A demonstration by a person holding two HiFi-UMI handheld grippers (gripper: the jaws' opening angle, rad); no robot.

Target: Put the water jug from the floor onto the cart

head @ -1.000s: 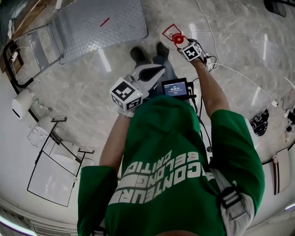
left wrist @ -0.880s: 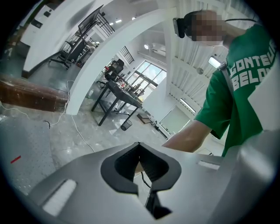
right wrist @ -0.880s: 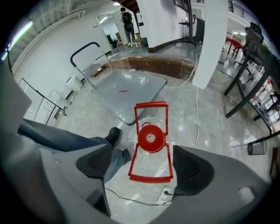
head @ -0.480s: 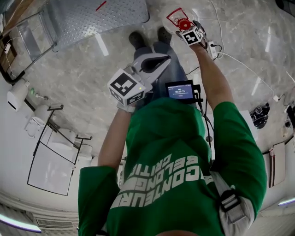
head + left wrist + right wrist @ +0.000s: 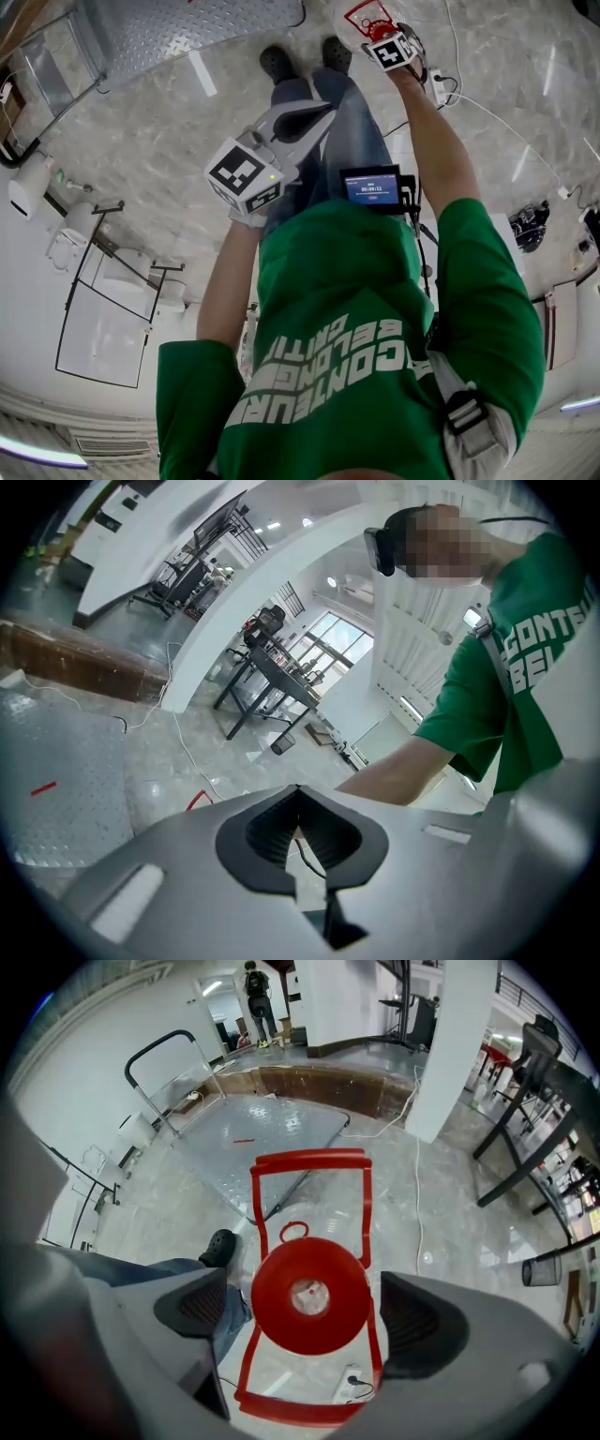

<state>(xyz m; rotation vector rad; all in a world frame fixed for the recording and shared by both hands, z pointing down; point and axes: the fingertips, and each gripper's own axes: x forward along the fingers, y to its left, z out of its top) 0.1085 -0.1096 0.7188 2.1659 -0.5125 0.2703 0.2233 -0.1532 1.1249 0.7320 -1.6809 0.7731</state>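
So, leftmost first: the cart is a flat deck of silver diamond-plate metal with rounded corners and a dark tubular push handle at its far end. The floor is glossy grey marbled stone. Off the deck's near corner stands the water jug, clear plastic with a round red cap and a red rectangular carry frame. It's sitting on the floor just beside the deck's edge, not on it.

The left gripper, smooth grey plastic with ribbed black pads, hangs clenched in front of the person's jeans, tips meeting, nothing in it. The right gripper points almost straight down over the jug. Its jaws have just been opening and stand wide, one on either side of the red cap. Looks like the pads aren't pressing on it, though the gaps are tight, so hard to be sure.

Room-wise, between the jug and the deck's edge there's open stone and the person's black shoes. A white power strip with its cable lies on the floor to the jug's right.
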